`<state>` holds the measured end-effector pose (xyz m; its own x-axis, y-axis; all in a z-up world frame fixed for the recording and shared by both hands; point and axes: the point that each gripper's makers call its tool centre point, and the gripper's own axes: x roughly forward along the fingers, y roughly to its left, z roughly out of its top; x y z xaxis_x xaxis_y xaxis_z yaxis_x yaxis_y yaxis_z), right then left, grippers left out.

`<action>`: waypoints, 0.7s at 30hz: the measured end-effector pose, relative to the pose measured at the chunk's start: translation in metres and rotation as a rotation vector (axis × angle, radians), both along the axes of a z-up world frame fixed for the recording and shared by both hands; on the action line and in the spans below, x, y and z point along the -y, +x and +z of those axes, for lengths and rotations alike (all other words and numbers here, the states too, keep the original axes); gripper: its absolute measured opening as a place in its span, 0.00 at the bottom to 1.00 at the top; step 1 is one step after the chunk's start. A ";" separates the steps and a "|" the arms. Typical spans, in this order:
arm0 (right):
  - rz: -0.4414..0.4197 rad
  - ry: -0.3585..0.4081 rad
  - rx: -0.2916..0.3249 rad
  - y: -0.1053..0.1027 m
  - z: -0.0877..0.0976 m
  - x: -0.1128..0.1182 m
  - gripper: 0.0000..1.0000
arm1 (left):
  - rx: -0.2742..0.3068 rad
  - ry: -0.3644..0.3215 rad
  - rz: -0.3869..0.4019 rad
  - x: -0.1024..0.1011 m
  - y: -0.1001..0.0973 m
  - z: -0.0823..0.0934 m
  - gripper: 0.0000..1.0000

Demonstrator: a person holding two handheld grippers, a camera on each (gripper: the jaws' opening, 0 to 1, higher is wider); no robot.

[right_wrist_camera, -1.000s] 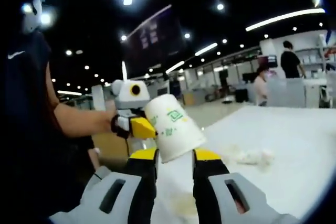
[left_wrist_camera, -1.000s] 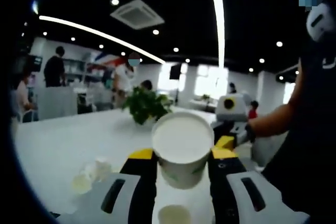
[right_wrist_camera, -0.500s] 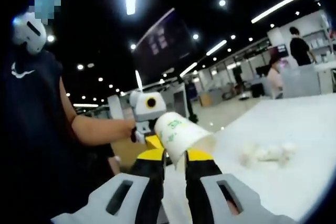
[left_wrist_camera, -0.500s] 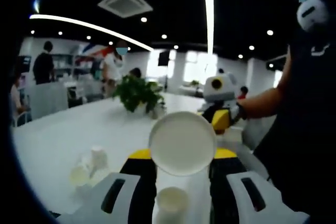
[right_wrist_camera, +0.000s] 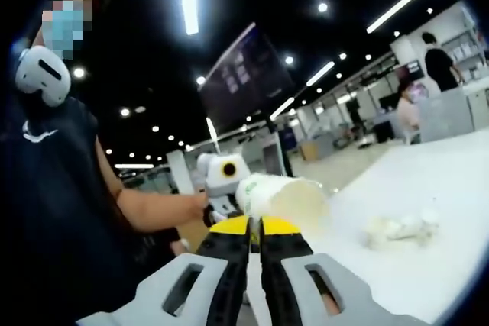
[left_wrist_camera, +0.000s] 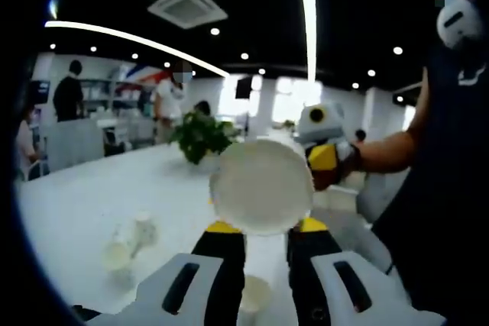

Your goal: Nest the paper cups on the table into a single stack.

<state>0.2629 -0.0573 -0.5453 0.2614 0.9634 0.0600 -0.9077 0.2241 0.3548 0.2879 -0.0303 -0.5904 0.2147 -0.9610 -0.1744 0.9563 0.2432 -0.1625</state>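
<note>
White table [left_wrist_camera: 76, 204], left gripper [left_wrist_camera: 263, 228] gripping paper cup [left_wrist_camera: 261, 186]

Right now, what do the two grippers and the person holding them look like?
Left gripper: two black jaws with yellow tips on pale grey bodies with dark slots. Right gripper: the same build. Seen from the other side, each carries a white box with a yellow-ringed lens. The person wears a dark short-sleeved top with a small white logo and white headphones.
</note>
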 end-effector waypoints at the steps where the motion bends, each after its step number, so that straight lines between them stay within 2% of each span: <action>1: -0.002 0.000 0.003 0.000 0.001 0.000 0.00 | 0.003 -0.006 0.005 0.000 0.000 0.002 0.18; 3: -0.005 -0.004 0.010 0.001 0.003 0.000 0.00 | 0.014 -0.026 0.031 0.000 0.004 0.007 0.26; 7: -0.013 -0.029 0.040 0.001 0.007 0.000 0.00 | 0.029 0.000 0.078 -0.003 0.011 0.004 0.34; 9: -0.018 -0.040 0.051 0.003 0.011 0.000 0.00 | 0.025 0.009 0.108 -0.006 0.014 0.004 0.44; 14: -0.041 -0.112 0.102 0.015 0.022 0.007 0.00 | 0.028 0.041 0.225 -0.017 0.027 -0.004 0.80; 17: -0.046 -0.143 0.108 0.021 0.030 0.010 0.00 | 0.030 0.087 0.290 -0.026 0.032 -0.014 0.96; 21: -0.050 -0.189 0.150 0.030 0.045 0.014 0.00 | 0.086 0.150 0.403 -0.045 0.040 -0.026 0.98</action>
